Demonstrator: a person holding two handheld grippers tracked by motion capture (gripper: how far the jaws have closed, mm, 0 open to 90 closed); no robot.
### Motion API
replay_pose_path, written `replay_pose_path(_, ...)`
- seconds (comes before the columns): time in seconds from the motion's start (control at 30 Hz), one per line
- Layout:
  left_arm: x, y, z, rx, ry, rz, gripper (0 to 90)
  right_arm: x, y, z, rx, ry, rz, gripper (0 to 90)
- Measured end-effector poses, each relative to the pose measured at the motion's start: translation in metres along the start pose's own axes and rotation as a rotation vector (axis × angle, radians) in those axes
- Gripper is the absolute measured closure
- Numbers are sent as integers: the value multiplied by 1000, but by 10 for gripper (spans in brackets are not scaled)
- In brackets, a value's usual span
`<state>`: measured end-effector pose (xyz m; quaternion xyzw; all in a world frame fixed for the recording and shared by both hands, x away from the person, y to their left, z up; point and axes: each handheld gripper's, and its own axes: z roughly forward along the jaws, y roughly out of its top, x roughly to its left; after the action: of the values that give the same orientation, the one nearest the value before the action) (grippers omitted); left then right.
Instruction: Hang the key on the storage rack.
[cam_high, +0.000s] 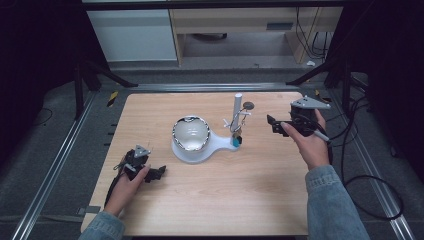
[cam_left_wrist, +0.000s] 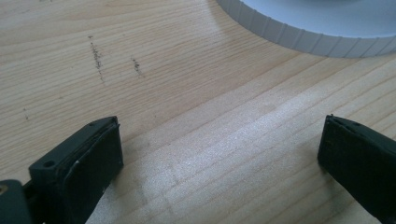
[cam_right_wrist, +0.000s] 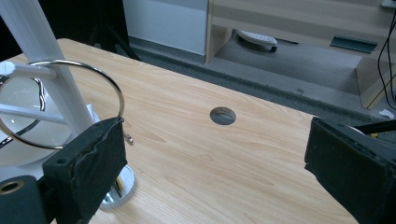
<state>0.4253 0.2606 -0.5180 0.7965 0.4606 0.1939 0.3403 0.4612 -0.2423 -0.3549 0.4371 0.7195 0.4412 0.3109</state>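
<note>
A white stand (cam_high: 218, 142) sits mid-table, carrying a shiny bowl (cam_high: 190, 133) and an upright white post (cam_high: 237, 111) with side pegs. In the right gripper view a thin metal ring (cam_right_wrist: 103, 73) hangs from a peg on the post (cam_right_wrist: 32, 42). My right gripper (cam_high: 274, 125) hovers to the right of the post, open and empty (cam_right_wrist: 217, 140); its left jaw is close to the ring. My left gripper (cam_high: 157, 172) rests low at the front left, open over bare wood (cam_left_wrist: 219, 135), with the stand's white rim (cam_left_wrist: 299, 37) just ahead.
A round hole (cam_high: 248, 105) is cut in the tabletop behind the post, and it appears between the jaws in the right gripper view (cam_right_wrist: 222, 115). A small blue item (cam_high: 235, 142) and a chrome disc (cam_right_wrist: 119, 189) sit at the post's foot. Metal frame rails flank the table.
</note>
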Motion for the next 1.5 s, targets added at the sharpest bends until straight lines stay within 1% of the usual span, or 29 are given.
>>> replay_pose_path(0.3, 0, 0, 0, 0, 0, -1, 0, 0, -13, -4, 19, -8, -10, 57)
replay_pose_path(0.4, 0, 0, 0, 0, 0, -1, 0, 1, -16, -5, 23, -7, -5, 57)
replay_pose_path(0.67, 0, 0, 0, 0, 0, -1, 0, 3, -33, -9, 45, -1, -2, 57)
replay_pose_path(0.7, 0, 0, 0, 0, 0, -1, 0, 3, -33, -9, 45, -1, -2, 57)
replay_pose_path(0.73, 0, 0, 0, 0, 0, -1, 0, 4, -40, -9, 51, 1, -4, 57)
replay_pose_path(0.83, 0, 0, 0, 0, 0, -1, 0, 5, -48, -9, 62, 1, -4, 56)
replay_pose_path(0.87, 0, 0, 0, 0, 0, -1, 0, 5, -48, -9, 62, 1, -4, 56)
replay_pose_path(0.9, 0, 0, 0, 0, 0, -1, 0, 6, -55, -9, 71, 1, 3, 67)
replay_pose_path(1.0, 0, 0, 0, 0, 0, -1, 0, 6, -63, -9, 75, -4, -5, 81)
replay_pose_path(1.23, 0, 0, 0, 0, -1, 0, 0, 7, -83, -8, 110, -11, -12, 103)
replay_pose_path(1.3, 0, 0, 0, 0, 0, -1, 0, 7, -86, -8, 113, -9, -10, 108)
replay_pose_path(1.33, 0, 0, 0, 0, 0, -1, 0, 8, -92, -7, 125, -9, -10, 112)
replay_pose_path(1.4, 0, 0, 0, 0, 0, -1, 0, 10, -97, -6, 136, -5, -16, 114)
replay_pose_path(1.47, 0, 0, 0, 0, 0, -1, 0, 12, -103, -4, 151, 3, -11, 115)
replay_pose_path(1.5, 0, 0, 0, 0, 0, -1, 0, 12, -103, -4, 151, 3, -11, 115)
